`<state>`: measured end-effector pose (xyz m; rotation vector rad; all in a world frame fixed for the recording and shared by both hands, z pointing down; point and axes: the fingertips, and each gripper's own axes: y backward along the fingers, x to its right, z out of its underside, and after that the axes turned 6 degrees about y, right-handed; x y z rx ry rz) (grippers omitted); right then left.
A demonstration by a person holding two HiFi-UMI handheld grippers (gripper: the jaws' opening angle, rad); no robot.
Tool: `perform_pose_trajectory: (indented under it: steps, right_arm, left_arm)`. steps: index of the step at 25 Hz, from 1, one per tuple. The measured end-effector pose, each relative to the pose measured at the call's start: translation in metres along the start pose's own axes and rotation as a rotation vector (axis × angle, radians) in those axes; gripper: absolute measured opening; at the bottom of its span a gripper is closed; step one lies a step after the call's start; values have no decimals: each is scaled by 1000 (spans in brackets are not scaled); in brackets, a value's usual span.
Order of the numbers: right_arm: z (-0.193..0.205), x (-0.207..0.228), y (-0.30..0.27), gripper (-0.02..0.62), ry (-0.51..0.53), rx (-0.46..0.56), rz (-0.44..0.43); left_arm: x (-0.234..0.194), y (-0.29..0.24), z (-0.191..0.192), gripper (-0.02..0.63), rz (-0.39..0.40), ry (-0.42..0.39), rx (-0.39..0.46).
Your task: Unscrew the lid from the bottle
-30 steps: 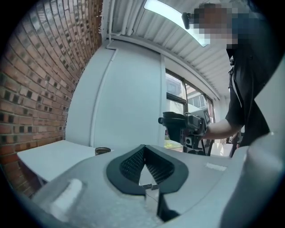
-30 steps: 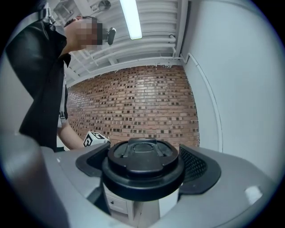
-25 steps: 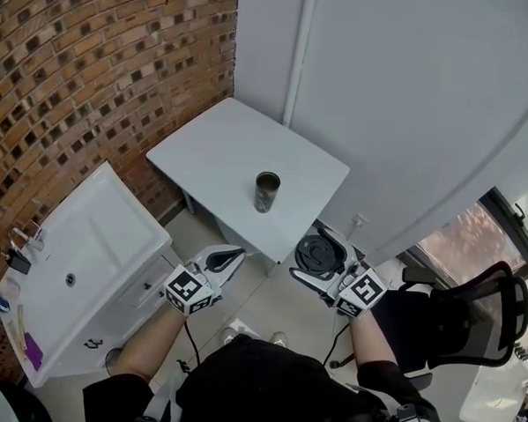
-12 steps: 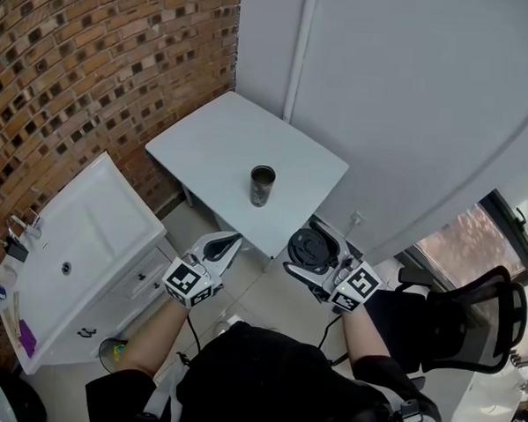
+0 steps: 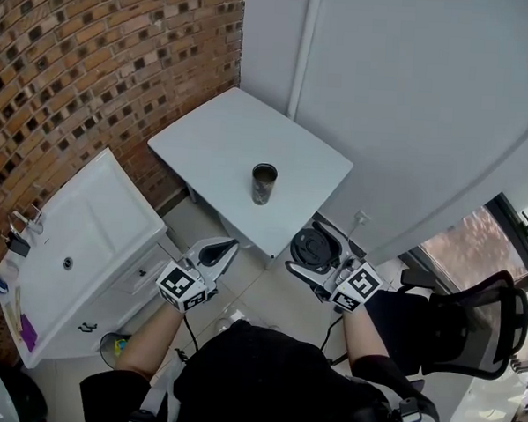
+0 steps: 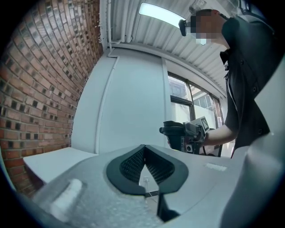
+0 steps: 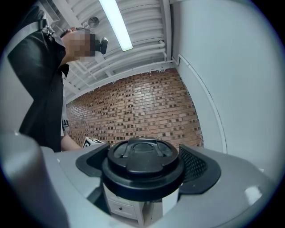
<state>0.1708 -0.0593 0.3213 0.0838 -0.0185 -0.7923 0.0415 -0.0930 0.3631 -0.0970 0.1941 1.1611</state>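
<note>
An open dark bottle (image 5: 264,184) stands upright without a lid near the front edge of the small white table (image 5: 215,141). Its round black lid (image 5: 315,250) (image 7: 143,167) is clamped between the jaws of my right gripper (image 5: 313,254) (image 7: 144,171), held off the table's near corner, to the right of the bottle. My left gripper (image 5: 221,252) (image 6: 144,165) hangs below the table's front edge, jaws shut with nothing between them. The left gripper view shows the right gripper (image 6: 189,133) with the lid (image 6: 173,129).
A white sink cabinet (image 5: 72,257) stands to the left against the brick wall (image 5: 86,73). A black office chair (image 5: 470,327) is at the right. A white wall with a pipe (image 5: 300,53) rises behind the table. The person's body fills the bottom of the head view.
Both grippers have stayed nearly in place; the head view has shifted slightly. The lid remains in the right gripper and the bottle has not moved.
</note>
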Motion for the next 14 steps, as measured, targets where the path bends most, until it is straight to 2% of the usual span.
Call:
perform_pose_trajectory:
  steps: [8, 14]
  right_arm:
    - [-2, 1, -6, 482, -4, 19, -25]
    - [4, -1, -9, 482, -4, 14, -32]
  left_arm:
    - [4, -1, -8, 2, -36, -109, 7]
    - [7, -2, 4, 2, -23, -95, 17]
